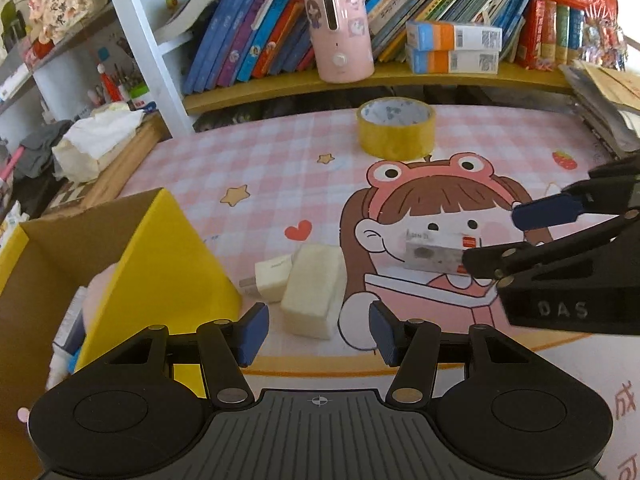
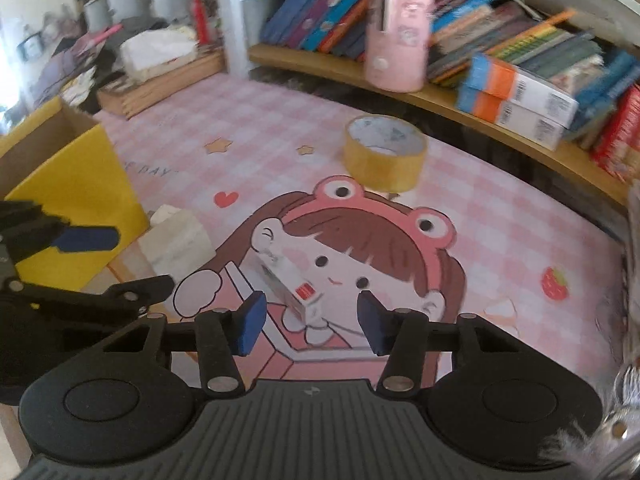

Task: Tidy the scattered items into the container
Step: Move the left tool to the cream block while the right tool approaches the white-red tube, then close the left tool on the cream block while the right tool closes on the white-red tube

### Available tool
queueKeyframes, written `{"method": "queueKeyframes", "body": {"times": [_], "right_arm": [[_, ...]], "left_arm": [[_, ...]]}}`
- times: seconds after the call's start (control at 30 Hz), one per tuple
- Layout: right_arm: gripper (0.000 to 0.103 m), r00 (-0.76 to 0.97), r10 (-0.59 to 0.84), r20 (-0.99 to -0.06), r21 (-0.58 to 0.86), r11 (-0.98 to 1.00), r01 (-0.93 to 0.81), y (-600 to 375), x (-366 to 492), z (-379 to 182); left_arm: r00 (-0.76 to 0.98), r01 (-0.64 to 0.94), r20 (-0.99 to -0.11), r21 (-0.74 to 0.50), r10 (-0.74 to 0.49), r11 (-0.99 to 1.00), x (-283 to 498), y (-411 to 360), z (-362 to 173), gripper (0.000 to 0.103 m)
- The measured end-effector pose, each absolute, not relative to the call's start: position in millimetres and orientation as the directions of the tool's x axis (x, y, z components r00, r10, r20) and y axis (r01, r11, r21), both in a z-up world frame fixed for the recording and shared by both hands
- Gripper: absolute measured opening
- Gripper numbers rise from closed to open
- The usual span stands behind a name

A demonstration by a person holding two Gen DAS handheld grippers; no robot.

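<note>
1. Your box [image 1: 80, 248], the yellow one at lower left of the left view, already holds some things, among them something pink.
2. Still out on the surface [image 1: 280, 152]: a foam block [image 1: 314, 292] and a white plug [image 1: 272, 276] just beside the box, a small carton [image 2: 286, 284] mid-frame, and a tape roll [image 1: 396, 128] further up.
3. Your left tool [image 1: 318, 332] stands apart around the near end of the block, not pressing.
4. Your right tool [image 2: 310, 320] stands apart about the carton, not clamped.
5. Judged so, you are partway: four items remain.

"DAS" stands on the right gripper [image 1: 520, 240]; "DAY" on the desk mat [image 2: 280, 128].
</note>
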State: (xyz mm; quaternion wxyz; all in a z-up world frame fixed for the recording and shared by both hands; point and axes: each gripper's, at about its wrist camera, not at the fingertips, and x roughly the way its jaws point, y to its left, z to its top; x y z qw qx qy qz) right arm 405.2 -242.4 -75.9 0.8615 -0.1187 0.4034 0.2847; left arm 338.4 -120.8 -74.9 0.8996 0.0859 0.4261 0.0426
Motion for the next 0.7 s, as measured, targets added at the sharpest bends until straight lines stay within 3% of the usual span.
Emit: {"method": "queueKeyframes", "body": {"times": [0.4, 0.7], "right_arm": [[0.046, 0.423, 0.438, -0.793, 0.029, 0.721, -0.692, -219.7, 438.2, -94.7], [0.03, 0.375, 0.443, -0.814, 0.044, 0.691, -0.721, -214.2, 443.6, -107.5]], "left_arm": [[0.596, -0.031, -0.783, 0.198, 0.177, 0.98, 365.7, -115.8, -95.5, 0.044], [0.596, -0.031, -0.783, 0.197, 0.177, 0.98, 370.9, -116.2, -102.2, 0.033]]}}
